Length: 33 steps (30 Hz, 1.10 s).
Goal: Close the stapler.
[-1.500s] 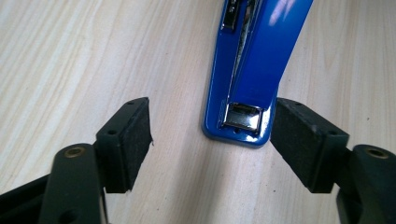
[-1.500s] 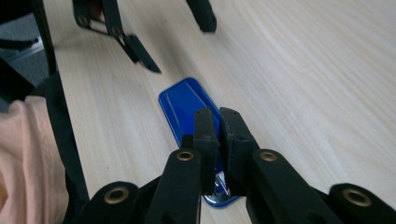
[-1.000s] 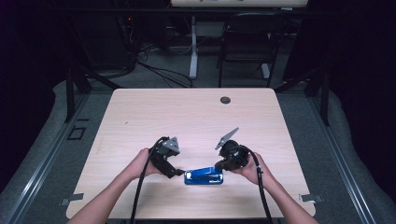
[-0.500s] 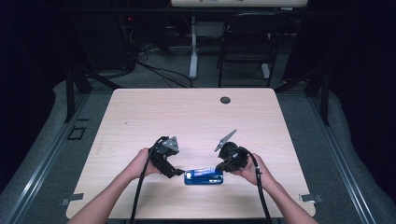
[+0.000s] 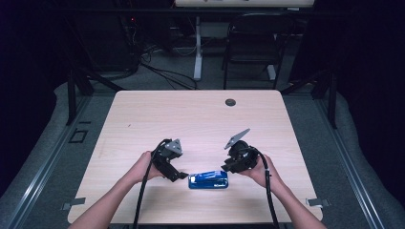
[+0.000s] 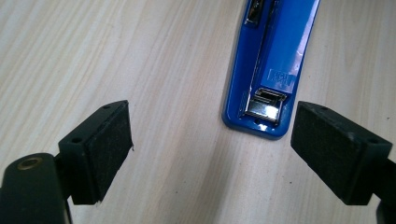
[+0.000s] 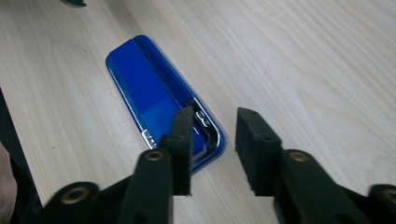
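A blue stapler point(image 5: 208, 180) lies flat on the wooden table point(image 5: 191, 119), near its front edge. My left gripper point(image 5: 182, 176) sits at the stapler's left end and is open wide. In the left gripper view the stapler's metal-tipped end point(image 6: 265, 105) lies on the table just ahead of the gap between the jaws point(image 6: 215, 142). My right gripper point(image 5: 226, 168) hovers at the stapler's right end. Its jaws have just been opening and stand partly apart, with bare table between them point(image 7: 214, 140). Its left finger point(image 7: 181, 140) overlaps the stapler's end point(image 7: 154, 100) without gripping it.
A dark round grommet point(image 5: 230, 102) sits at the far side of the table. A black chair point(image 5: 250, 38) and cables stand on the floor beyond the far edge. Both forearms come in over the front edge.
The right gripper has shifted slightly at the stapler's right end. The left gripper and the stapler have stayed in place.
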Tool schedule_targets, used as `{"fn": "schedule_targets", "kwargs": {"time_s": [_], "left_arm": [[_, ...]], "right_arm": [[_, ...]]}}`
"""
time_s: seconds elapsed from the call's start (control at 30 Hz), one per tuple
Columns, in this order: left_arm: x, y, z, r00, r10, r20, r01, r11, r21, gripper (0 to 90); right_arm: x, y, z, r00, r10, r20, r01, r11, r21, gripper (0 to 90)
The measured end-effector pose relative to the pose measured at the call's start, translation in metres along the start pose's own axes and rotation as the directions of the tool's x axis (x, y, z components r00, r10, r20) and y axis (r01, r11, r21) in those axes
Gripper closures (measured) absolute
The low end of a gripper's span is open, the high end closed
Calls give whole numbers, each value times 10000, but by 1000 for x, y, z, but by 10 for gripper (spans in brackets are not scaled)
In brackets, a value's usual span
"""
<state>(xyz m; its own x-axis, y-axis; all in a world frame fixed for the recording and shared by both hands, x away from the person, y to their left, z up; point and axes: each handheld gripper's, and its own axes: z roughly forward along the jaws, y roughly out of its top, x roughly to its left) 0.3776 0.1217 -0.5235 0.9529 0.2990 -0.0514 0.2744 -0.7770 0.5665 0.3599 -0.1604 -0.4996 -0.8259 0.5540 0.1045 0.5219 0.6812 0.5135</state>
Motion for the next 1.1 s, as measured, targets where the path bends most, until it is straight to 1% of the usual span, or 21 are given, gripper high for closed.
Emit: {"fn": "schedule_targets", "kwargs": {"time_s": [0.07,0.1,0.23,0.3,0.33,0.37,0.43,0.47,0.5,0.6,0.73,0.83,0.9,0.93,0.97,1.0,1.07,1.1], "left_arm": [[0,0,0,10000,-30,-54,30,10000,-13,126],[1,0,-1,10000,-48,-77,48,10000,1,126],[2,-1,-1,9997,-121,-201,121,9999,-31,121],[3,-2,-2,9995,-148,-265,146,9999,-53,117],[3,-2,-2,9995,-172,-275,170,9998,-69,115],[3,-3,-2,9992,-205,-352,202,9998,-72,113],[5,-4,-3,9988,-264,-418,261,9996,-90,110],[6,-4,-3,9985,-306,-464,303,9995,-77,110],[7,-5,-3,9981,-359,-507,355,9993,-85,108],[10,-7,-4,9971,-468,-600,465,9989,-62,104],[14,-10,-4,9953,-655,-707,650,9978,-96,98],[16,-12,-5,9940,-770,-774,761,9970,-140,93],[18,-13,-4,9935,-850,-763,840,9963,-168,93],[19,-14,-4,9932,-876,-769,867,9961,-144,93],[20,-14,-4,9930,-885,-787,878,9961,-122,92],[21,-15,-3,9926,-915,-794,912,9958,-75,91],[23,-17,-1,9914,-1033,-806,1032,9946,-51,87],[24,-18,-1,9906,-1082,-836,1082,9941,-41,86]], "right_arm": [[-3,0,-3,9997,-23,254,23,10000,-1,573],[-5,0,-5,9996,37,297,-35,10000,-57,525],[-12,-3,-12,9972,231,716,-214,9995,-249,372],[-16,-5,-16,9952,353,916,-324,9989,-328,317],[-18,-6,-18,9942,436,981,-400,9985,-379,271],[-20,-7,-20,9920,509,1154,-455,9978,-491,236],[-26,-10,-24,9886,665,1351,-582,9962,-641,202],[-29,-11,-25,9862,819,1437,-721,9948,-718,176],[-33,-13,-27,9842,902,1522,-797,9941,-732,162],[-44,-19,-32,9746,1215,1881,-1072,9906,-844,151],[-57,-28,-35,9623,1645,2166,-1469,9846,-950,138],[-65,-33,-36,9532,2027,2245,-1854,9780,-956,122],[-69,-36,-36,9505,2136,2256,-1965,9758,-959,119],[-70,-37,-36,9503,2147,2255,-1999,9759,-870,117],[-71,-38,-35,9473,2198,2332,-2050,9750,-863,117],[-72,-39,-34,9463,2227,2346,-2089,9745,-825,114],[-74,-40,-32,9486,2173,2302,-2074,9760,-669,108],[-74,-40,-31,9470,2190,2350,-2094,9757,-652,107]]}}
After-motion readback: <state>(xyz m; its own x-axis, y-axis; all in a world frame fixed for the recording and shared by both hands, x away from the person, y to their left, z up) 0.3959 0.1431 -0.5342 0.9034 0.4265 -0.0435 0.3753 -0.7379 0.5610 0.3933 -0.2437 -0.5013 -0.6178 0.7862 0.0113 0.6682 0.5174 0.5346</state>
